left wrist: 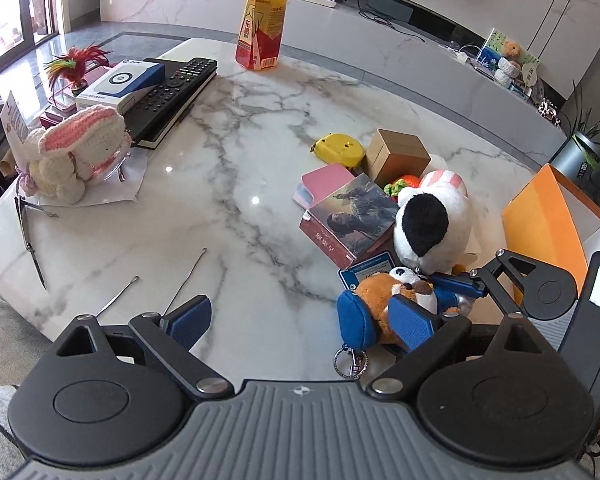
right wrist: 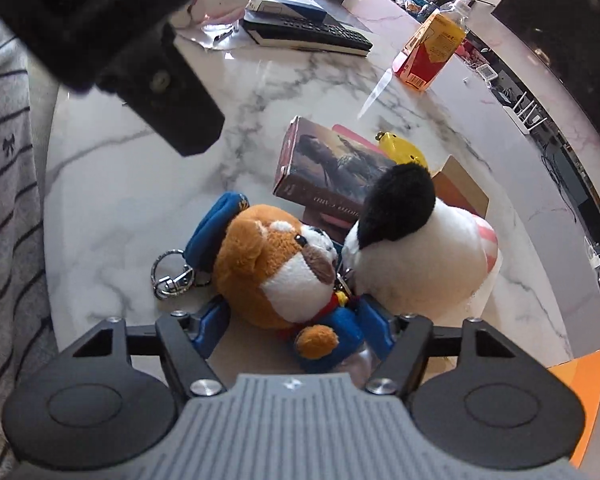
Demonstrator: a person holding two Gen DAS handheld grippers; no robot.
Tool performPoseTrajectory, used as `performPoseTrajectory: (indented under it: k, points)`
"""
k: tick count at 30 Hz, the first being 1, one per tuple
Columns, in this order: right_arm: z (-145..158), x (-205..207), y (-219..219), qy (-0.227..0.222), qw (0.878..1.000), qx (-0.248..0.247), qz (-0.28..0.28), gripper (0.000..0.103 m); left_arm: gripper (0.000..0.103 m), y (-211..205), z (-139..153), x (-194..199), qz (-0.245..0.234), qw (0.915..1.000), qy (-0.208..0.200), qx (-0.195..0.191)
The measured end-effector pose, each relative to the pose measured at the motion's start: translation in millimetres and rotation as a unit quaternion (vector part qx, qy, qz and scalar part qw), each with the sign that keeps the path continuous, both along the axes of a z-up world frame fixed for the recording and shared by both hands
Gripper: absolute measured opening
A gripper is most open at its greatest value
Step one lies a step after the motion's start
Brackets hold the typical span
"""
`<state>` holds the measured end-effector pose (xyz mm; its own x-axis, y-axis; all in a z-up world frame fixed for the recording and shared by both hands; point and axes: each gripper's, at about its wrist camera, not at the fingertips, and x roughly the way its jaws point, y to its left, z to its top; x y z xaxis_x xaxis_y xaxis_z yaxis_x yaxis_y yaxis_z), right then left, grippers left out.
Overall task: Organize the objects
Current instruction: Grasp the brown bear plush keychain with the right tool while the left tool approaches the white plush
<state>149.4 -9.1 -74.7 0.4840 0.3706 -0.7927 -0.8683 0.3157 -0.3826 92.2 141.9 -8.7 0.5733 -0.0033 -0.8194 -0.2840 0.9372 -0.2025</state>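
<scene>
A brown and white plush dog keychain (right wrist: 284,276) in a blue cap and blue outfit lies on the marble table (left wrist: 240,184); it also shows in the left wrist view (left wrist: 384,300). My right gripper (right wrist: 296,328) has its blue fingers on either side of the dog's body and looks closed on it. My left gripper (left wrist: 300,320) is open and empty above the table, just left of the dog. A white plush with a black patch (right wrist: 416,248) lies against the dog.
A picture box (left wrist: 348,216), pink box (left wrist: 324,180), yellow tape measure (left wrist: 338,148) and brown box (left wrist: 398,156) cluster nearby. An orange box (left wrist: 540,224) stands at right. A drink bottle (left wrist: 262,24), remote (left wrist: 176,84) and crochet rabbit (left wrist: 80,148) sit farther off.
</scene>
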Motion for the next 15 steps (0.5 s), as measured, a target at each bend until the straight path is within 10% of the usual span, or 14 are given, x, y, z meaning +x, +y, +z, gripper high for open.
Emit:
performPoseTrajectory:
  k: [15]
  points:
    - [8,-38,-35,0.049,0.996,-0.005,-0.078,0.065,0.103,-9,-5,8,0.001,0.999,0.01,0.042]
